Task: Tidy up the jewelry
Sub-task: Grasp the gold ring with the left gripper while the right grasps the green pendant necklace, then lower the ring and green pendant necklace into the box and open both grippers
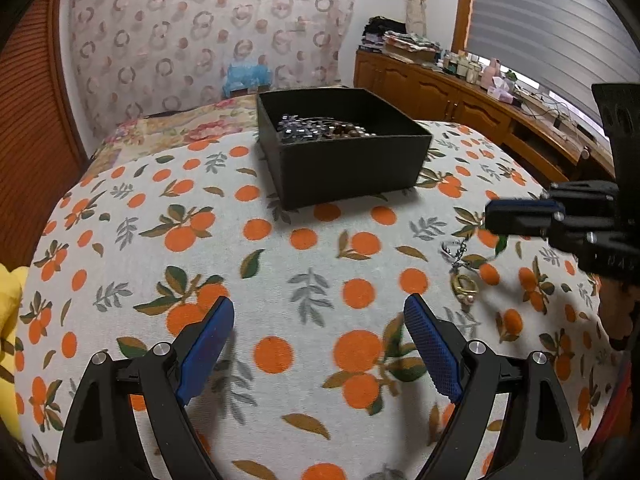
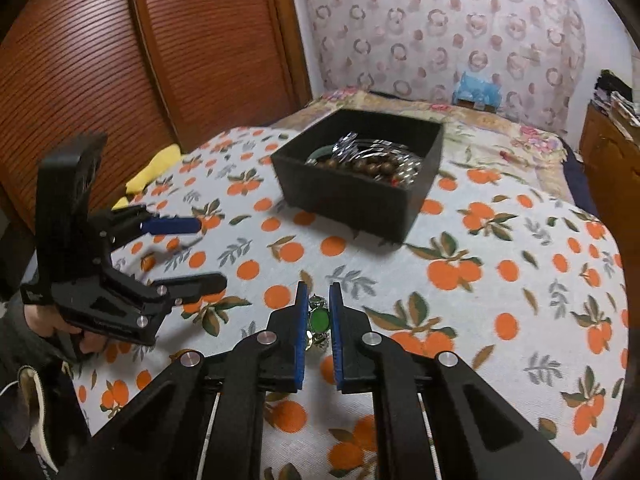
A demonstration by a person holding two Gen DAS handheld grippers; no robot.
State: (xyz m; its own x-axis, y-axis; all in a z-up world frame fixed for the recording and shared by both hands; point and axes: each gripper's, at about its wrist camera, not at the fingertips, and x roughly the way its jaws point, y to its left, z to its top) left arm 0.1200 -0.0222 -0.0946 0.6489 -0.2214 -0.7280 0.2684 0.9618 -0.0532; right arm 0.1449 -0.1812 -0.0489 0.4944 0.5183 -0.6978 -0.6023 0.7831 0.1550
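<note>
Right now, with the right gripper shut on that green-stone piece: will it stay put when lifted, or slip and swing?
The green-stone piece looks small and light, so lifting should be easy. Its rounded, glossy stone sits between the right gripper pads, so it may twist or slip. The metal links above and below the stone probably dangle loosely rather than stay stiff.

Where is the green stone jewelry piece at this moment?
In the right wrist view the green stone piece sits low in the middle, clamped between the right tongs, nearer than the black box on the orange-print cloth.
</note>
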